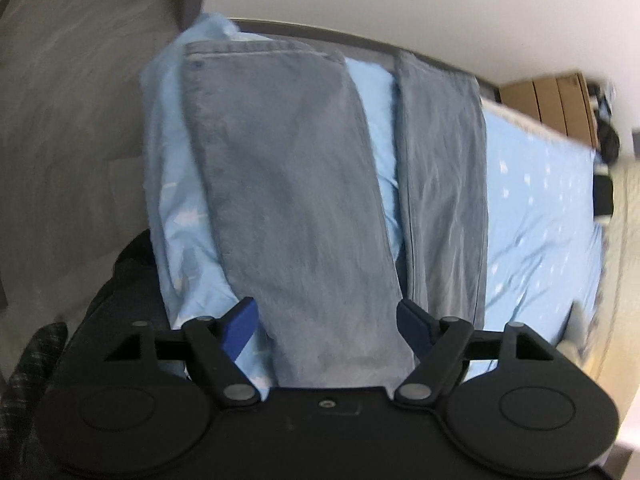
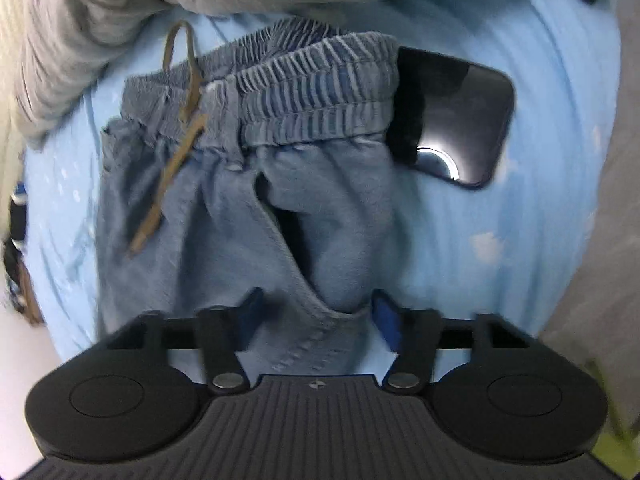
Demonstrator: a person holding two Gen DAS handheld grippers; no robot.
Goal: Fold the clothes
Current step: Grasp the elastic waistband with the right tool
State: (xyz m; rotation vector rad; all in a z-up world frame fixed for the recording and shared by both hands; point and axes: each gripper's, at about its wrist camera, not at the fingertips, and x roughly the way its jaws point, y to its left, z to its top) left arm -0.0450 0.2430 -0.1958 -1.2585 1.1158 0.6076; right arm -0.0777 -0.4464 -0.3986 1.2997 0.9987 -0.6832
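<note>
A pair of light-blue denim trousers lies flat on a pale blue bed sheet [image 1: 532, 208]. In the left wrist view its two legs run away from me: a wide leg [image 1: 288, 184] and a narrower leg [image 1: 444, 184]. My left gripper [image 1: 326, 314] is open, its blue fingertips [image 1: 242, 318] straddling the near end of the wide leg. In the right wrist view the elastic waistband [image 2: 304, 92] with a tan drawstring [image 2: 176, 160] lies ahead. My right gripper [image 2: 318, 304] is open over the pocket area, with denim between its spread fingers.
A dark phone [image 2: 460, 120] lies on the sheet against the waistband's right end. A bunched grey cloth [image 2: 120, 8] sits beyond the waistband. The bed's left edge drops to a grey floor [image 1: 68, 120]. A wooden cabinet [image 1: 556, 100] stands at the far right.
</note>
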